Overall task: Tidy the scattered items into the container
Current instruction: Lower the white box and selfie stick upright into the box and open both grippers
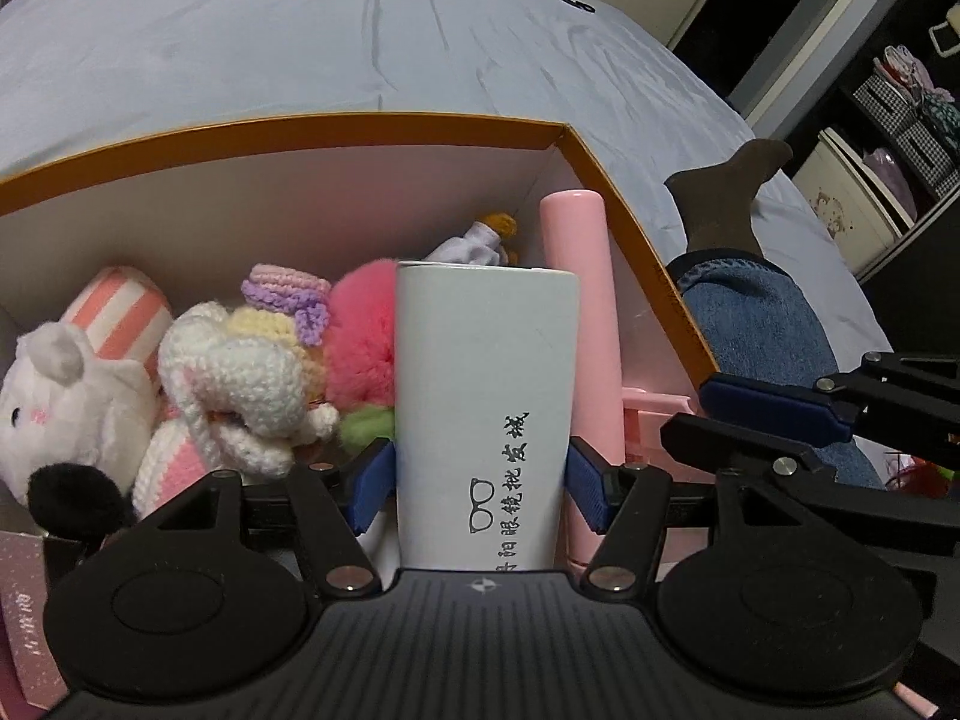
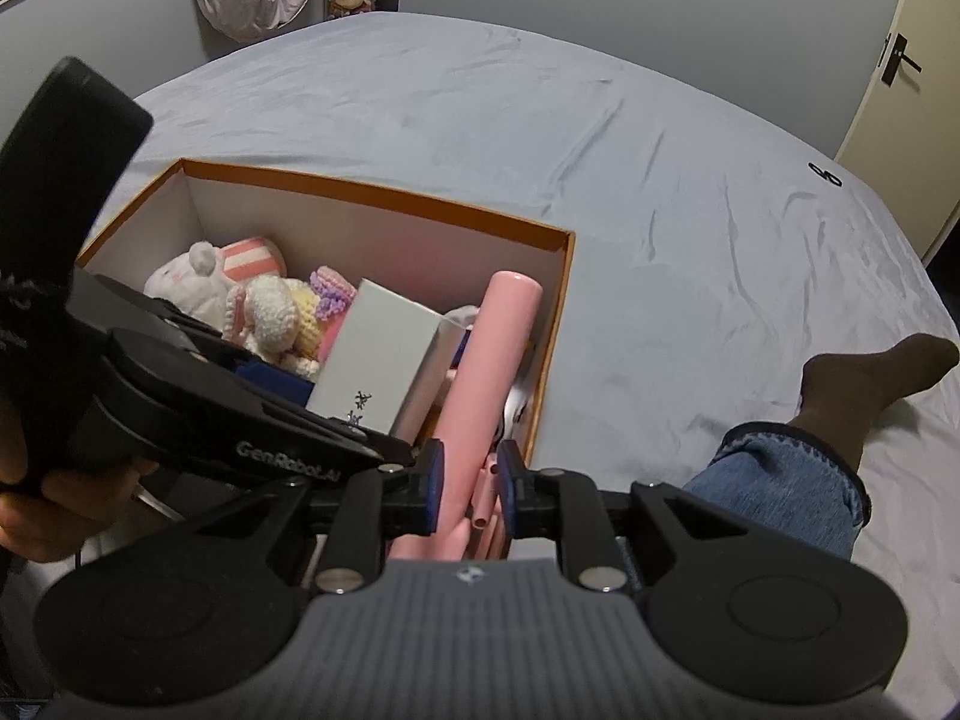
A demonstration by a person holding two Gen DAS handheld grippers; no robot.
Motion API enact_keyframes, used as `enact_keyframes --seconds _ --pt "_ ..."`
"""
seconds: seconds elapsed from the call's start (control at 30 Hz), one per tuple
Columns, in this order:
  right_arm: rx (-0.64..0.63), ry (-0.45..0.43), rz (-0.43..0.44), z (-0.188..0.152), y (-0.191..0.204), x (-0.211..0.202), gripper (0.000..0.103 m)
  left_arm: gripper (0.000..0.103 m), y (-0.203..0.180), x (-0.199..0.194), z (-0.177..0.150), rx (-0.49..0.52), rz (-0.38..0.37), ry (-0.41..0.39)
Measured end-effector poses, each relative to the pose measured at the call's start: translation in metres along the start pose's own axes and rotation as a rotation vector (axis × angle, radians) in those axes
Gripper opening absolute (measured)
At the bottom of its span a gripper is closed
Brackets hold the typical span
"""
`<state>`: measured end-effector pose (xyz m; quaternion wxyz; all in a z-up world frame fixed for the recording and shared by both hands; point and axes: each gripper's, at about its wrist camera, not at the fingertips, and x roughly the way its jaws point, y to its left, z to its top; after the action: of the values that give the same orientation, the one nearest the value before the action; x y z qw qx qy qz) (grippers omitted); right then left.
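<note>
Currently, a white box (image 1: 486, 414) is pinched upright by the left tool (image 1: 480, 483) inside the orange container (image 2: 384, 195) on the bed. A pink tube (image 2: 489, 372) sits loosely between the right tool's (image 2: 470, 495) parted pads. Released carelessly, the box could topple onto the plush toys (image 1: 231, 387).

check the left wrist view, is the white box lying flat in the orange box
No, the white box stands upright between the left gripper pads, beside the pink tube.
</note>
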<state>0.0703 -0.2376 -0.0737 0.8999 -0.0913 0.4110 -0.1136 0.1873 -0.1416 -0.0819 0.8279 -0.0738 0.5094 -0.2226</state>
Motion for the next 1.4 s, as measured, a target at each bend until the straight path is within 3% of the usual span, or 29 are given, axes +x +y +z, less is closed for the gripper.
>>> enact_keyframes --seconds 0.63,0.87,0.93,1.07,1.1,1.13,1.4 --pt "-0.017 0.014 0.032 0.014 -0.007 0.021 0.017 0.071 0.02 -0.009 0.003 -0.084 -0.066 0.01" --pt "-0.04 0.003 0.056 0.008 0.002 0.016 0.017 0.045 0.02 -0.019 0.006 -0.063 -0.028 -0.023" --pt "-0.05 0.009 0.05 0.007 0.004 0.019 0.017 0.042 0.018 -0.018 0.006 -0.047 -0.01 -0.022" --pt "-0.026 -0.001 0.06 0.008 0.004 0.014 0.017 0.042 0.014 -0.031 0.006 -0.024 -0.01 -0.054" --pt "-0.016 -0.012 0.064 0.009 0.004 0.009 0.018 0.044 0.012 -0.038 0.006 -0.006 0.001 -0.074" --pt "-0.04 -0.017 0.121 0.01 0.003 0.004 0.019 0.046 0.009 -0.046 0.006 0.015 0.019 -0.095" --pt "0.048 -0.095 0.129 0.016 0.008 -0.04 0.031 0.059 -0.001 -0.105 0.001 0.07 0.116 -0.196"
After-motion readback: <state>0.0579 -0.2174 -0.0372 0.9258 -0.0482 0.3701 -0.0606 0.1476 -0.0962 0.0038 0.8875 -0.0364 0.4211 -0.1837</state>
